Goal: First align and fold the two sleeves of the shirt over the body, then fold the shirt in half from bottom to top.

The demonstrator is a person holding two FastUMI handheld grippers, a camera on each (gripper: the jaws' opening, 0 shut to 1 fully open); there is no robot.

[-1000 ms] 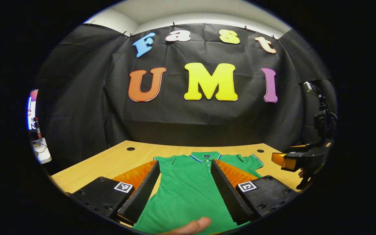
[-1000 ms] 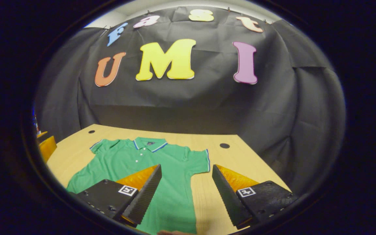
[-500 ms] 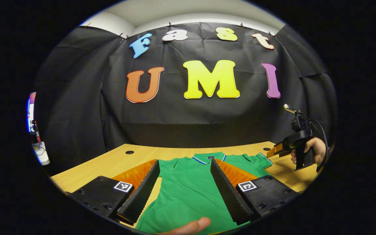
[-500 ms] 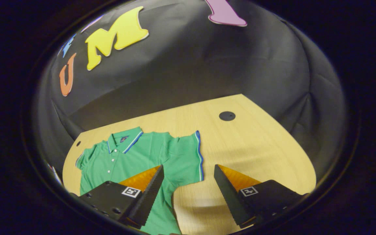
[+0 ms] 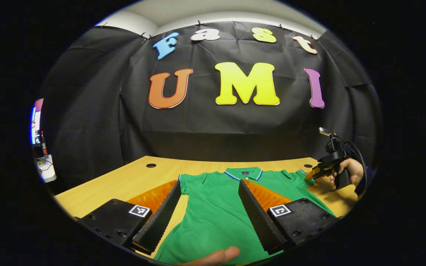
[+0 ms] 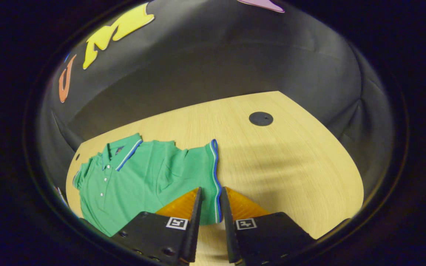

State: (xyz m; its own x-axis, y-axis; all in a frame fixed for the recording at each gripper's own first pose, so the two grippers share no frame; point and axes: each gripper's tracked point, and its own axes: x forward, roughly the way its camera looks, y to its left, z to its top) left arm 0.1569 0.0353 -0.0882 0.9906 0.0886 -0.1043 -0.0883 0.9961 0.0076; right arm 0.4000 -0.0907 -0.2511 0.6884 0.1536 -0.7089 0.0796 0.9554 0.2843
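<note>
A green polo shirt (image 5: 213, 210) with blue-trimmed collar and sleeves lies flat, front up, on the wooden table (image 5: 135, 179). My left gripper (image 5: 209, 184) stands open low over the shirt's body, with green cloth showing between its fingers. In the right gripper view the shirt (image 6: 139, 177) lies to the left, and its right sleeve (image 6: 198, 166) reaches toward me. My right gripper (image 6: 210, 191) has its jaws narrowed to a small gap around the sleeve's blue hem. In the left gripper view the right gripper (image 5: 309, 176) is at that sleeve, held by a hand (image 5: 350, 171).
A fingertip (image 5: 216, 256) shows at the bottom edge of the left gripper view. Round cable holes (image 5: 151, 165) (image 6: 260, 118) sit near the table's back corners. Bare wood (image 6: 290, 162) lies right of the sleeve. A lit screen (image 5: 35, 122) stands beyond the table's left.
My right gripper went down to the right sleeve and its jaws closed from wide open to a narrow gap around the hem. The left gripper barely moved and stayed open.
</note>
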